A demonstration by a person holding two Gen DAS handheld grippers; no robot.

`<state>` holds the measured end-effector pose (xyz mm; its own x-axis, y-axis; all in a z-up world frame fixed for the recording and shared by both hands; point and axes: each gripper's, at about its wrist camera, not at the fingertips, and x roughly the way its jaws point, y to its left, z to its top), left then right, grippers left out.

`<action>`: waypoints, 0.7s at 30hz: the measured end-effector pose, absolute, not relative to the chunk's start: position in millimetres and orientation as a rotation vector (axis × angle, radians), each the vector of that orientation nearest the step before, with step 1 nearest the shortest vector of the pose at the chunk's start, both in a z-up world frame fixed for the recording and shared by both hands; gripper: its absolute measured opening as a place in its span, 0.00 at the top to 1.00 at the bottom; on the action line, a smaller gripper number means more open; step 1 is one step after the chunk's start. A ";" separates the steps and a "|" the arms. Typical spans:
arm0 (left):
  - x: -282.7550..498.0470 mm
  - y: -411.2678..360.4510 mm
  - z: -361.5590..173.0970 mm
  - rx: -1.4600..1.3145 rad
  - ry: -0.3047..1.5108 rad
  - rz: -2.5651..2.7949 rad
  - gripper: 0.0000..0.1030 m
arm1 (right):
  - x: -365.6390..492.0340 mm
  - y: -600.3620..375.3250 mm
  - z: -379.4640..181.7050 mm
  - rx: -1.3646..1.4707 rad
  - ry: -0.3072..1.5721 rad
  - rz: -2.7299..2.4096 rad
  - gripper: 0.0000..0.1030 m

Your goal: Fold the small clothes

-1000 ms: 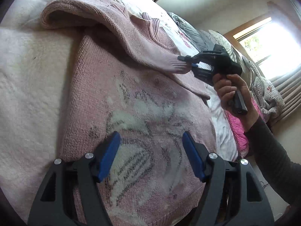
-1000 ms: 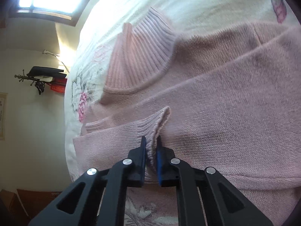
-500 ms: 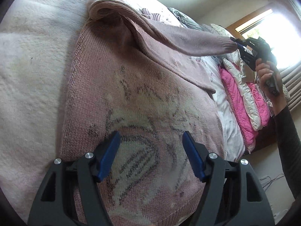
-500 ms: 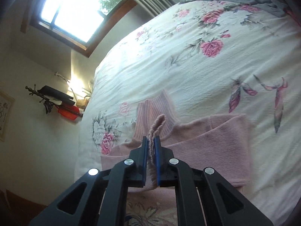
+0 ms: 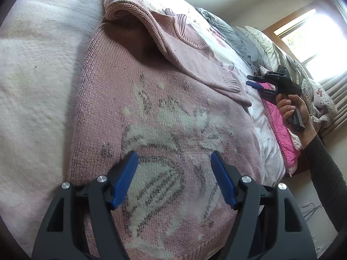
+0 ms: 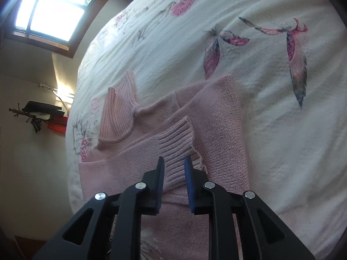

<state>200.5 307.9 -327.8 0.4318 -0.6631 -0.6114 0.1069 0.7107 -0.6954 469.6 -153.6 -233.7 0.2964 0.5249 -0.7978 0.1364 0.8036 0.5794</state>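
Observation:
A pink knit sweater [image 5: 164,112] with a white and grey pattern lies flat on the bed. One sleeve is folded across its chest, and the ribbed cuff [image 5: 231,80] rests near the sweater's right edge. My left gripper [image 5: 174,166] hovers open over the sweater's lower front, holding nothing. My right gripper [image 6: 173,169] is open, its blue pads on either side of the ribbed cuff [image 6: 176,143] without pinching it. In the left wrist view the right gripper [image 5: 251,81], held by a hand, sits just past the cuff. The ribbed collar [image 6: 118,117] stands up at the far end.
The sweater lies on a cream floral bedspread [image 6: 249,49]. A pink quilted blanket [image 5: 279,125], white bedding and grey pillows [image 5: 238,41] are piled along the bed's far side. A window [image 6: 49,10] is bright behind; a shelf with dark objects [image 6: 41,112] hangs on the wall.
The right gripper carried the sleeve cuff up and across, laid it on the sweater's chest, then opened and let it go. The left gripper stayed open over the hem.

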 end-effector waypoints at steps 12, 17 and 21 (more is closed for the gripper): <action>202.6 313.7 -329.6 -0.664 1.022 -0.524 0.32 | 489.4 -117.9 -249.4 0.412 1.278 0.236 0.93; 202.2 315.2 -330.3 -0.665 1.020 -0.524 0.32 | 479.6 -147.5 -208.2 0.463 1.167 0.189 0.94; 201.7 316.2 -331.2 -0.664 1.018 -0.524 0.32 | 472.3 -167.6 -200.6 0.483 1.165 0.172 0.94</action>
